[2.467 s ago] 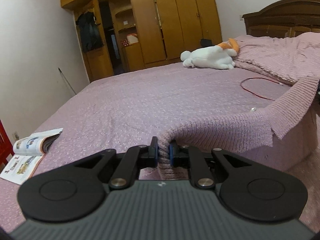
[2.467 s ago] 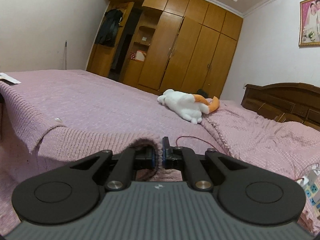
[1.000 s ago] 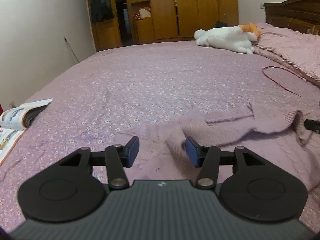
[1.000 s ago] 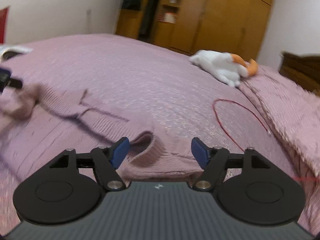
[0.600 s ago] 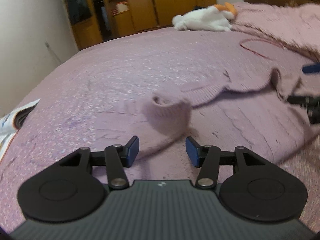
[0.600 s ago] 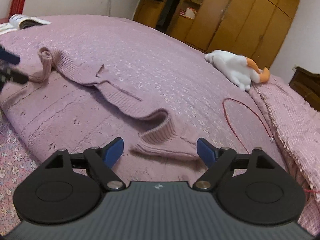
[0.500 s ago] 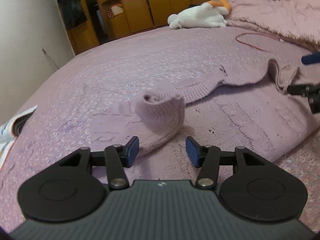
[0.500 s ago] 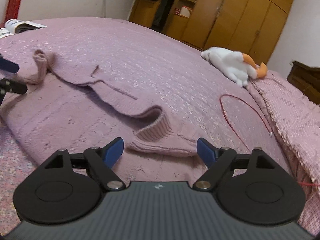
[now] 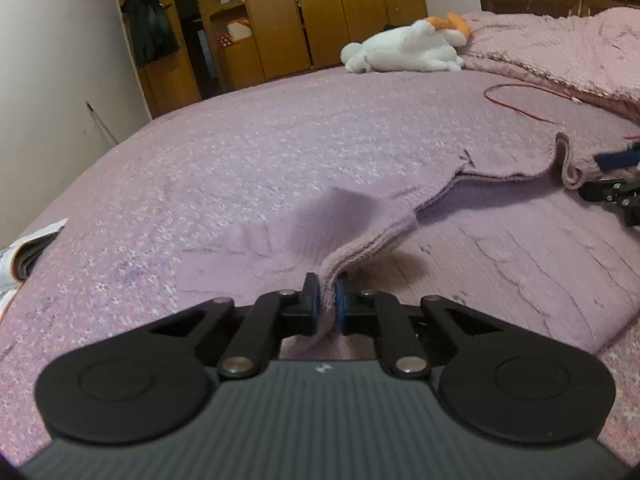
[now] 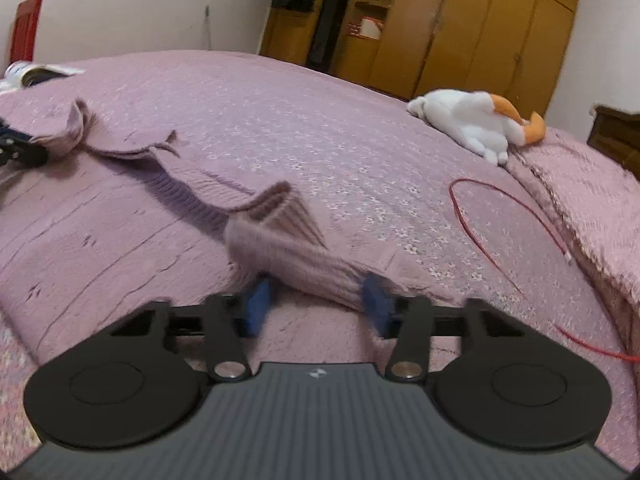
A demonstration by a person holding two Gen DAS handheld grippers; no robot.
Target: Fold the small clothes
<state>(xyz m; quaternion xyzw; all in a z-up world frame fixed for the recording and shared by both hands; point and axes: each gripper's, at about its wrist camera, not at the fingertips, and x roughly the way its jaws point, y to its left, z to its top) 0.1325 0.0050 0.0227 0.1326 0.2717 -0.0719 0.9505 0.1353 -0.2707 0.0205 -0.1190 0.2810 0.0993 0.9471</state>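
- The right tool (image 10: pixel 318 304) sits low over a pink knitted sweater (image 10: pixel 120 216) spread on the bed (image 10: pixel 320 120); its blue pads (image 10: pixel 258 306) are blurred, and the jaws have just been closing, still apart.
- A raised ribbed fold (image 10: pixel 280 236) of the knit lies between the pads.
- At the far left the left tool (image 10: pixel 16 148) meets another bunched edge.
- A red cable (image 10: pixel 500 220) loops on the bedspread to the right.
- A white and orange plush toy (image 10: pixel 476 124) lies before wooden wardrobes (image 10: pixel 460 28).

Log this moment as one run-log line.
left gripper: shut on sweater edge | right gripper: closing, sweater sleeve between open pads | sweater: flat on bed
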